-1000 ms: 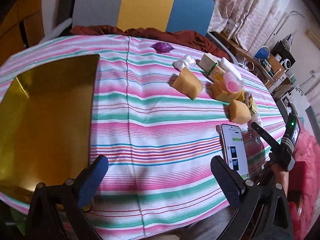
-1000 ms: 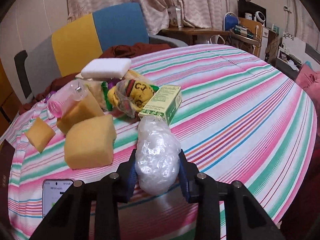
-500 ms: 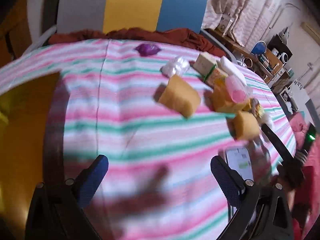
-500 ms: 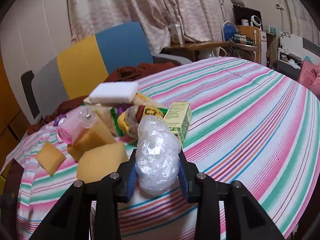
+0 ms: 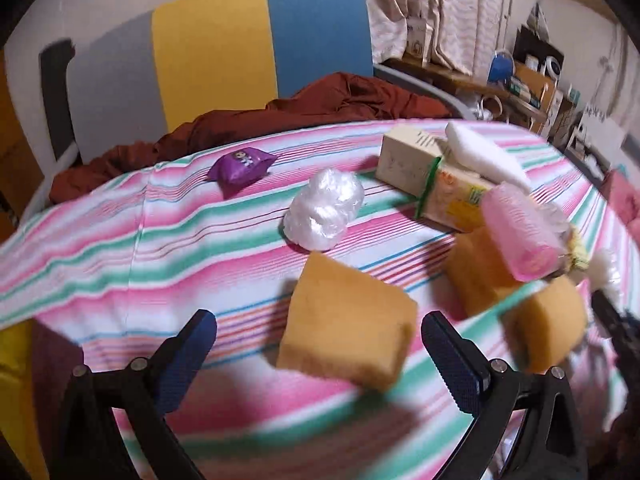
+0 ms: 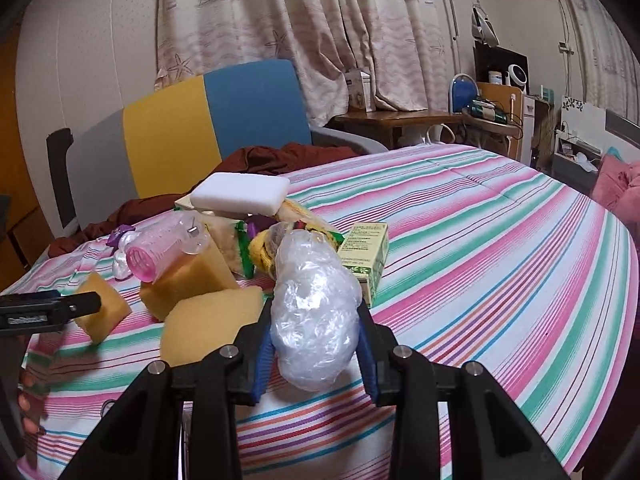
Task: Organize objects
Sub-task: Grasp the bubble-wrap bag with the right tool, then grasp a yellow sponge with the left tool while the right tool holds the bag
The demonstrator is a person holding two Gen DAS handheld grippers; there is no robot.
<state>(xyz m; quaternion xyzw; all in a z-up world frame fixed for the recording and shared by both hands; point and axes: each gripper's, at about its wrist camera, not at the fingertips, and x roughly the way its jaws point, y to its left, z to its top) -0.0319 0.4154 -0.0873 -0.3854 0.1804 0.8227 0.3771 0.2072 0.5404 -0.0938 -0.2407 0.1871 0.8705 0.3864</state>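
Right gripper point(image 6: 316, 344): jaws clamped on a crumpled clear plastic bag point(image 6: 314, 316), held above the striped table point(image 6: 500, 264) near its front edge. Left gripper point(image 5: 320, 356): jaws wide apart, nothing between the pads, a yellow sponge point(image 5: 346, 324) lying just ahead. Heaped toward the table's far edge: pink bottle point(image 6: 164, 250), white foam block point(image 6: 240, 196), green box point(image 6: 366, 258), more sponges.

Black gripper point(image 5: 319, 342) arms, blue textured pads, silver screws.

Left gripper point(image 5: 319, 344) wide open; right gripper point(image 6: 315, 354) clamped, tilted downward.
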